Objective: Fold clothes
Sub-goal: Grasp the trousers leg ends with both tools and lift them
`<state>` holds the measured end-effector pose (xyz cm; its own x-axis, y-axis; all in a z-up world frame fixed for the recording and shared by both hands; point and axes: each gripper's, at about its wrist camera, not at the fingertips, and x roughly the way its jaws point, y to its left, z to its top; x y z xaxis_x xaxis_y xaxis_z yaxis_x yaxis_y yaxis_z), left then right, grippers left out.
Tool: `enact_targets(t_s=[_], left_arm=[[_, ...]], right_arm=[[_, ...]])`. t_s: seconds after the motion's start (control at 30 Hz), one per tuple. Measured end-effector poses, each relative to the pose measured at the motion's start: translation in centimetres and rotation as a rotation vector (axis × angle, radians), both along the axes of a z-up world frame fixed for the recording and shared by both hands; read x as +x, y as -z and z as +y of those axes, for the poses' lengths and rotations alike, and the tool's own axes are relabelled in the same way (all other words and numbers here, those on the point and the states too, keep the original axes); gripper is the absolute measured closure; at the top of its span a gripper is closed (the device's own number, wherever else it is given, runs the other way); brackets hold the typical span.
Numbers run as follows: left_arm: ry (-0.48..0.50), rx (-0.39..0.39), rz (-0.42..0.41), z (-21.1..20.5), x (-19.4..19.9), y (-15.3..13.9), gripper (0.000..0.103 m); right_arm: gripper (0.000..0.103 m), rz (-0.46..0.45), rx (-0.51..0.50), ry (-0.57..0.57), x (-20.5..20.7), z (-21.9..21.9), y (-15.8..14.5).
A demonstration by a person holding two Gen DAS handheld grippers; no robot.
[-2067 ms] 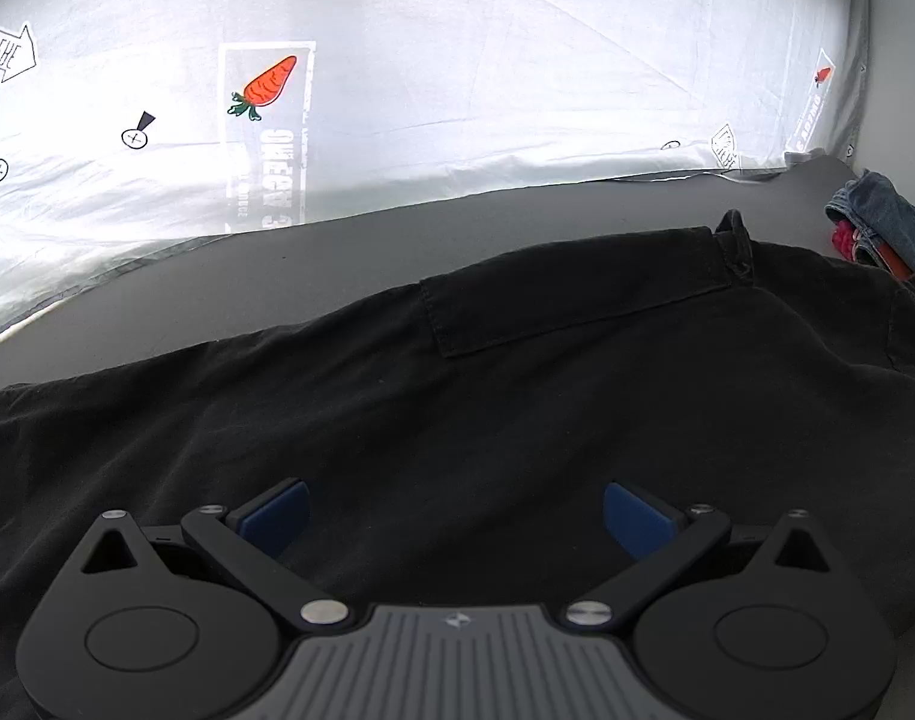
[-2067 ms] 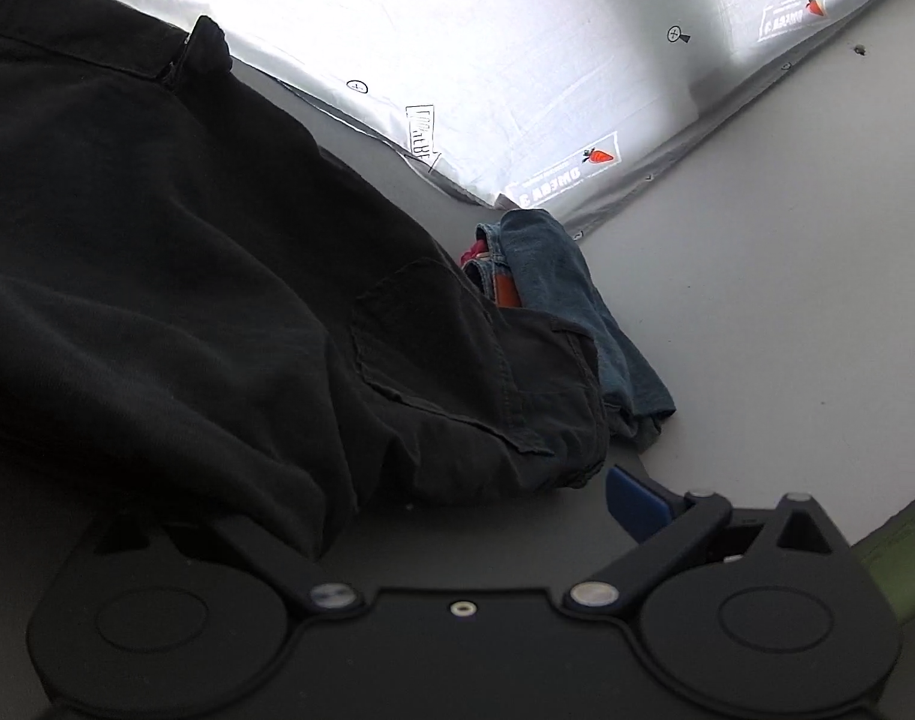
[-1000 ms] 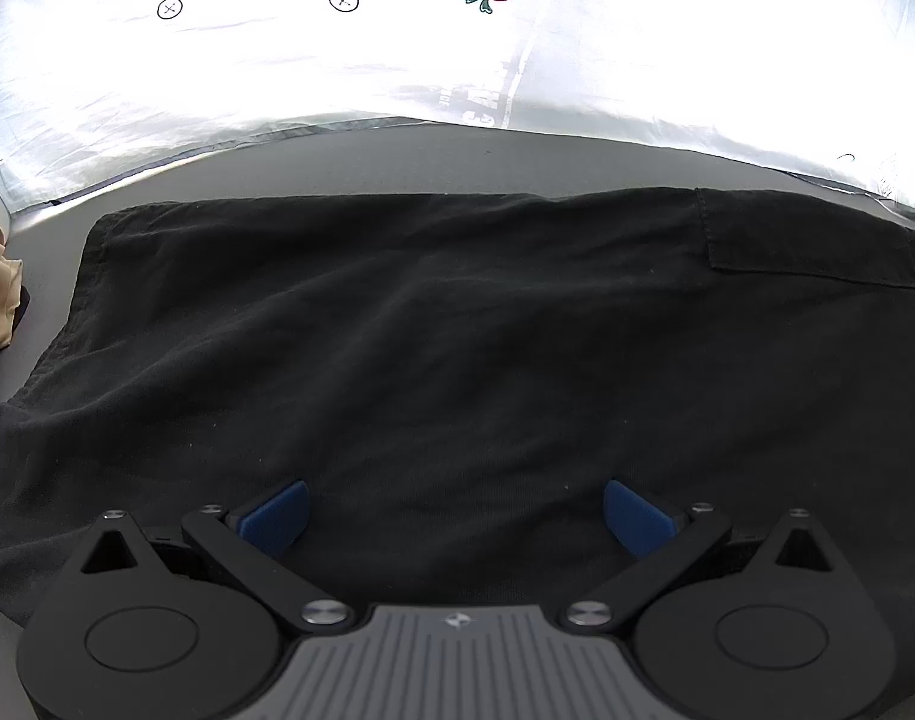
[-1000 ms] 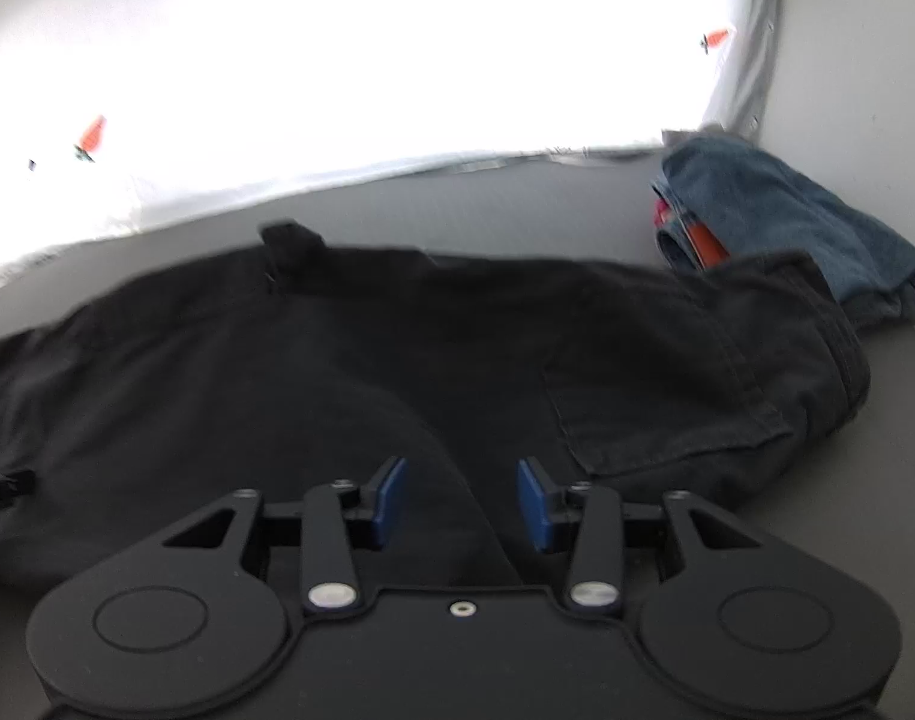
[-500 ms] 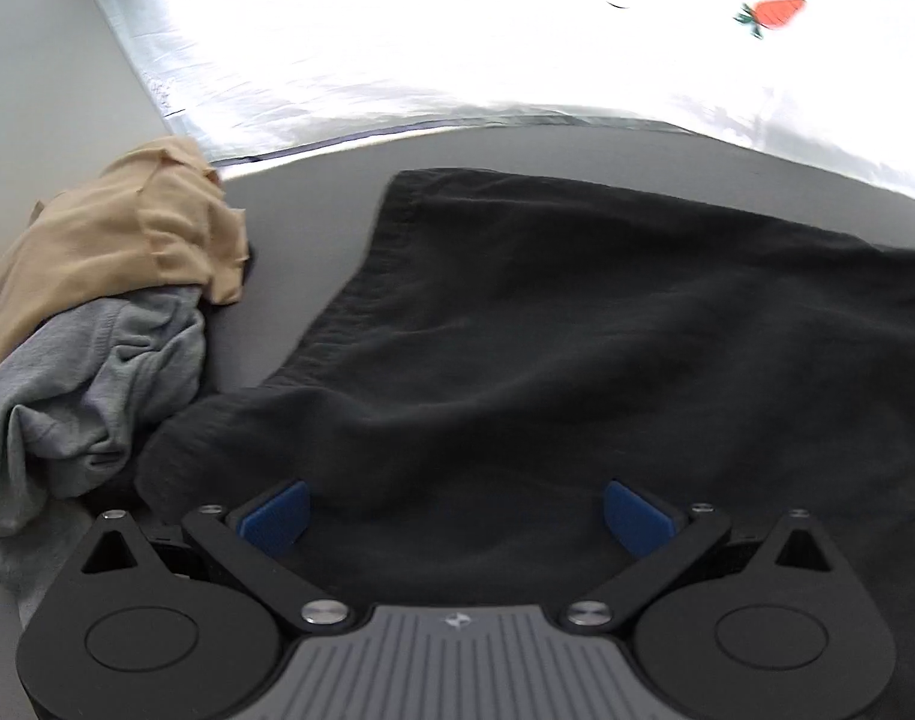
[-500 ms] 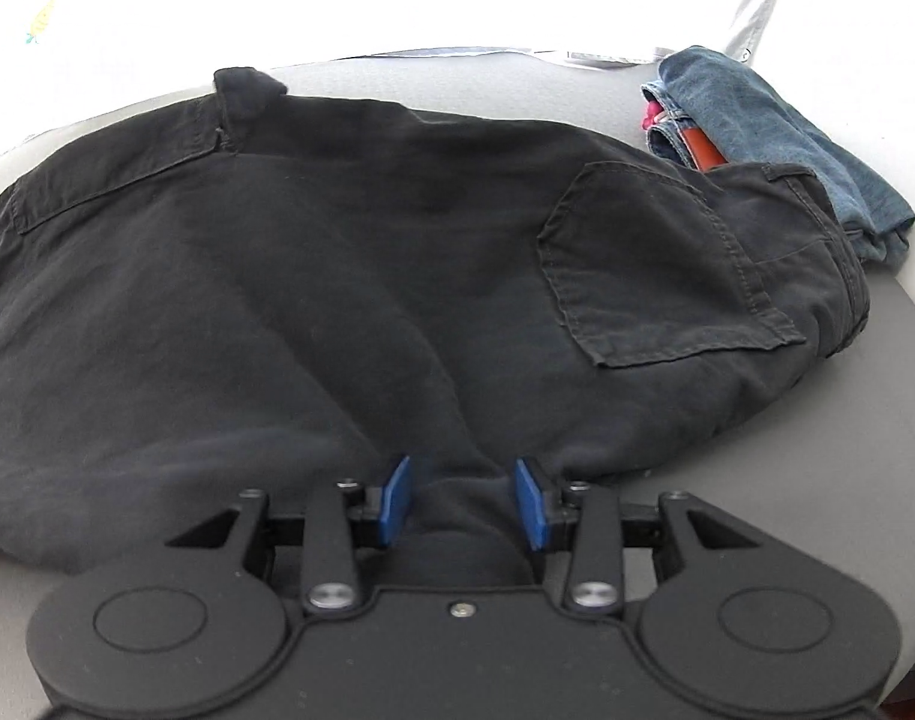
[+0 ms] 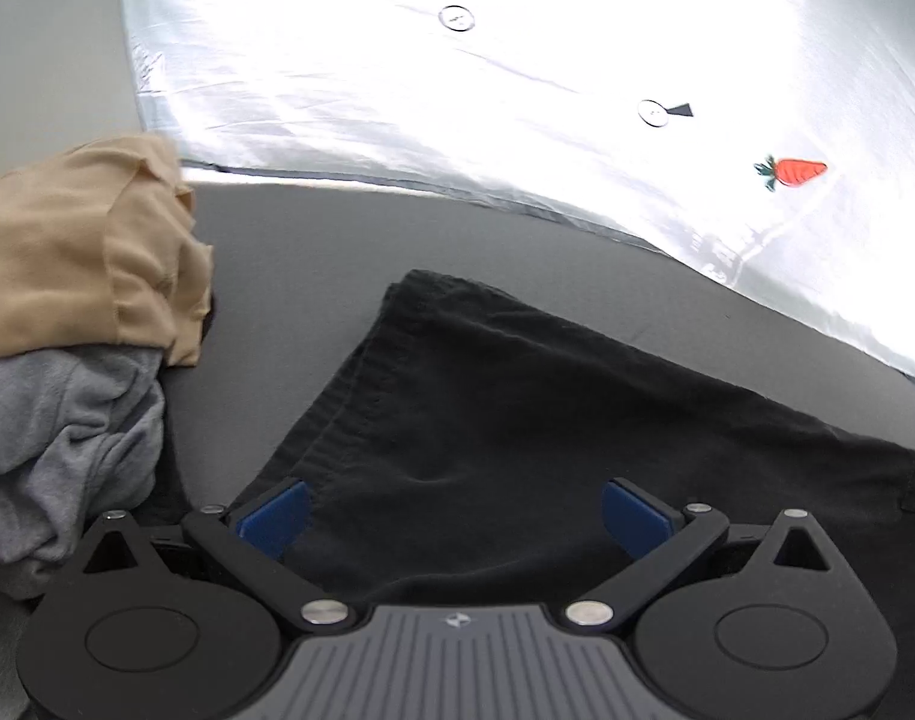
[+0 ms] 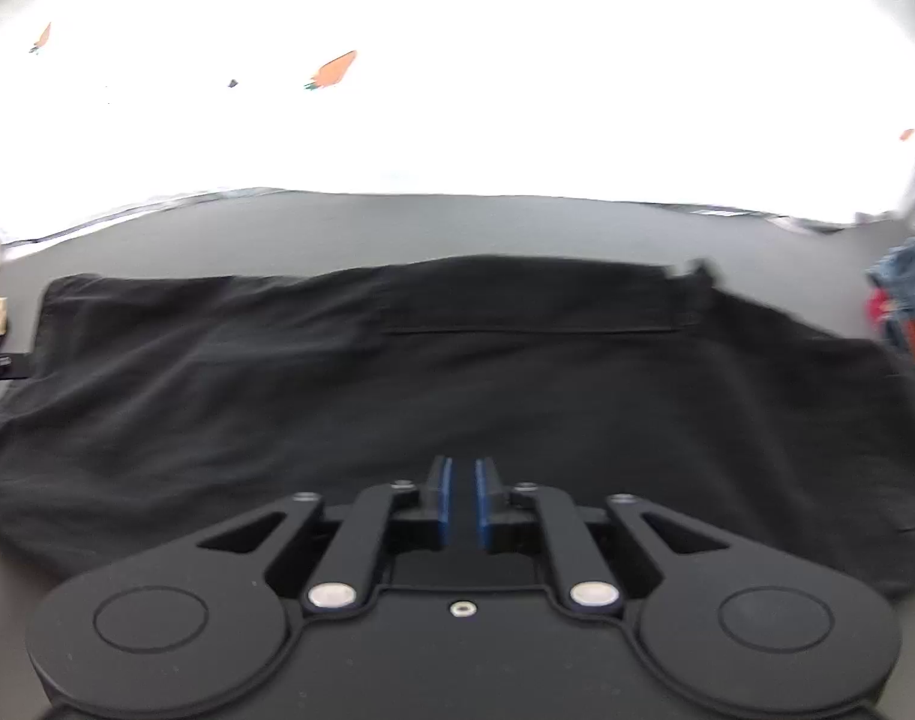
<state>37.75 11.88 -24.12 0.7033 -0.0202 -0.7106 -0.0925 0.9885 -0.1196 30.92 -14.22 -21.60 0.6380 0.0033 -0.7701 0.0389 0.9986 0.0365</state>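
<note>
Black trousers (image 7: 517, 420) lie spread on the grey table (image 7: 289, 252). In the left wrist view their hemmed leg end points away from me. My left gripper (image 7: 454, 516) hovers open over that end, its left blue pad (image 7: 271, 516) at the hem edge and nothing pinched. In the right wrist view the trousers (image 8: 457, 372) stretch across the whole width, a pocket flap in the middle. My right gripper (image 8: 462, 498) is shut at their near edge, with a thin strip of black cloth between the pads.
A tan garment (image 7: 79, 252) lies on a grey garment (image 7: 55, 438), heaped at the left of the trouser leg. Folded blue jeans (image 8: 907, 276) sit at the far right. A shiny white sheet with carrot prints (image 7: 517, 90) borders the table's far side.
The left gripper has travelled left along the trousers to the leg hem, bringing the garment heap into view. The right gripper has closed on the cloth and swung left, away from the jeans.
</note>
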Motion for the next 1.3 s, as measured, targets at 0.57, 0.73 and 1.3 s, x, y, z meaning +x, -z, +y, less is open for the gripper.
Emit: enact_targets(t_s=[0.57, 0.73, 1.3], left_arm=[[0.097, 0.078, -0.077, -0.7, 3.9, 4.5, 0.0], [0.097, 0.091, -0.075, -0.8, 4.0, 4.5, 0.0], [-0.042, -0.186, 0.022, 2.7, -1.3, -0.5, 0.0]], right_arm=[[0.103, 0.023, -0.14, -0.084, 16.4, 8.5, 3.5], [0.102, 0.095, -0.118, -0.027, 11.2, 8.6, 2.3], [0.099, 0.23, -0.058, -0.138, -0.4, 9.0, 0.5]])
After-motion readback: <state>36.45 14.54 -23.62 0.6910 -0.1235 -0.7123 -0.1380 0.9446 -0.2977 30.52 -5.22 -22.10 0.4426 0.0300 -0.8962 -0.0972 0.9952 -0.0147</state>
